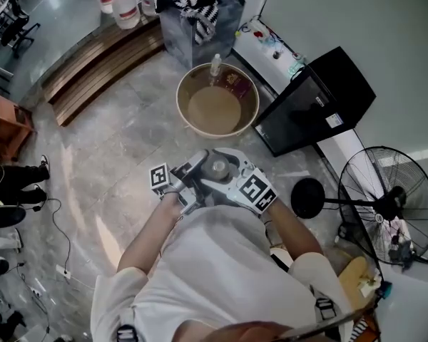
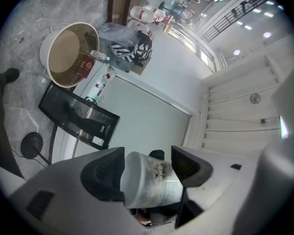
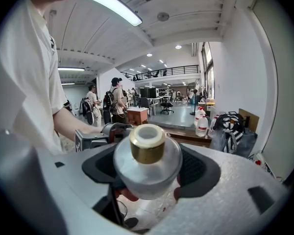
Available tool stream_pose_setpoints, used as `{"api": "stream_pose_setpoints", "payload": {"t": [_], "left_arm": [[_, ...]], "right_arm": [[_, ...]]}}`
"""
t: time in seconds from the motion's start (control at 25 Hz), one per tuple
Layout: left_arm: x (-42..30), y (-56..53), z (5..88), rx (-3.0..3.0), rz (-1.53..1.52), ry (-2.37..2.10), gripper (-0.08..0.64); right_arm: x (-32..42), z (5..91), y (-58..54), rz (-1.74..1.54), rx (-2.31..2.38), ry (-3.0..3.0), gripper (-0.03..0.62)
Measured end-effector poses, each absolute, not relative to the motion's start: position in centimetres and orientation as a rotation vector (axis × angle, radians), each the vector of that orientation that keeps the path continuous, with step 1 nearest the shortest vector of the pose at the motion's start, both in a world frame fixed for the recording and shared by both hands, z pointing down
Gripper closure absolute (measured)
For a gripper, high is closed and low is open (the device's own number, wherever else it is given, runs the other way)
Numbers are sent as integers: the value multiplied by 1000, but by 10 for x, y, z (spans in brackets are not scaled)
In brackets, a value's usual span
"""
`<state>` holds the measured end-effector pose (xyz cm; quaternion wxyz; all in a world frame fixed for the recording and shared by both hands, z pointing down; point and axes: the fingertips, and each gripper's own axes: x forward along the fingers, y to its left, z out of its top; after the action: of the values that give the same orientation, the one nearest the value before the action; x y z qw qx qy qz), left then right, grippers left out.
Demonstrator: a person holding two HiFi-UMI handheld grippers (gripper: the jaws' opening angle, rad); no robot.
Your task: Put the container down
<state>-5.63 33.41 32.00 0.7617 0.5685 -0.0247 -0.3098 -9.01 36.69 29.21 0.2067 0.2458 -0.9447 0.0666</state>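
Currently: right claw (image 3: 148,169) is clasping a frosted gold-necked container (image 3: 147,177); left claw (image 2: 147,173) is gripping a whitish cylinder (image 2: 148,184); both are hanging mid-frame above the floor (image 1: 128,134); set-down outstanding.

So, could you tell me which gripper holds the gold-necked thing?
The right gripper: it clamps a clear bulb topped by the gold neck; the left gripper grips a plain whitish cylinder.

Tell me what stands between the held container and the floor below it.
Nothing visible does. The container, held by the left gripper and right gripper, hangs over floor; the basin stands ahead, apart.
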Motion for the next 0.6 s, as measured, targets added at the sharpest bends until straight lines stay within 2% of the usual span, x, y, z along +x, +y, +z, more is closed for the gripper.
{"api": "stream_pose_setpoints", "payload": {"t": [0.6], "left_arm": [[-29,244,332,1230,-710,-96,270]], "right_arm": [[-61,303,278,194,597,-2643,255]]}}
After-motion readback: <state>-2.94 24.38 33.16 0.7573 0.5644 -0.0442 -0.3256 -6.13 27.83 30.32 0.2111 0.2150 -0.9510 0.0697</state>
